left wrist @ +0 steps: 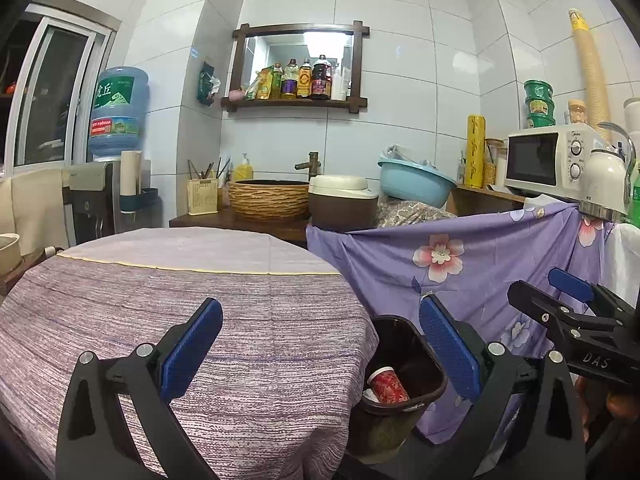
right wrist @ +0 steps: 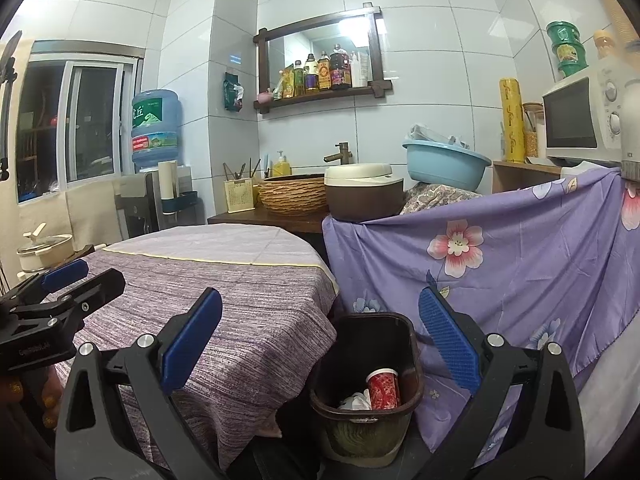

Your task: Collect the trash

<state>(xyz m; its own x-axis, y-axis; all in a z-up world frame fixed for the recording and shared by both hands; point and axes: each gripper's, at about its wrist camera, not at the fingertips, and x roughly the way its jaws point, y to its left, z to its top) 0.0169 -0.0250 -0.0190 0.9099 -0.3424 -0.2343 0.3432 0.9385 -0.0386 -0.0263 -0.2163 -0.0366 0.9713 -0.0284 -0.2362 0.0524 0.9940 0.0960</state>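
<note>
A dark brown trash bin [right wrist: 404, 328] stands on the floor between the round table and the draped counter. A red paper cup [right wrist: 383, 389] and some white crumpled paper [right wrist: 356, 400] lie inside it. The bin [left wrist: 400, 328] and the cup [left wrist: 388, 386] also show in the left wrist view. My right gripper [right wrist: 320, 344] is open and empty above the bin. My left gripper [left wrist: 320, 344] is open and empty over the table's right edge; it shows at the left of the right wrist view [right wrist: 66, 280]. The right gripper shows at the right of the left wrist view [left wrist: 560, 296].
The round table [right wrist: 224, 280] has a purple striped cloth. A purple floral cloth [right wrist: 520, 272] hangs over the counter at right. Behind stand a rice cooker [right wrist: 362, 190], a blue basin [right wrist: 444, 164], a woven sink [right wrist: 294, 194], a microwave [right wrist: 580, 120] and a water dispenser [right wrist: 154, 132].
</note>
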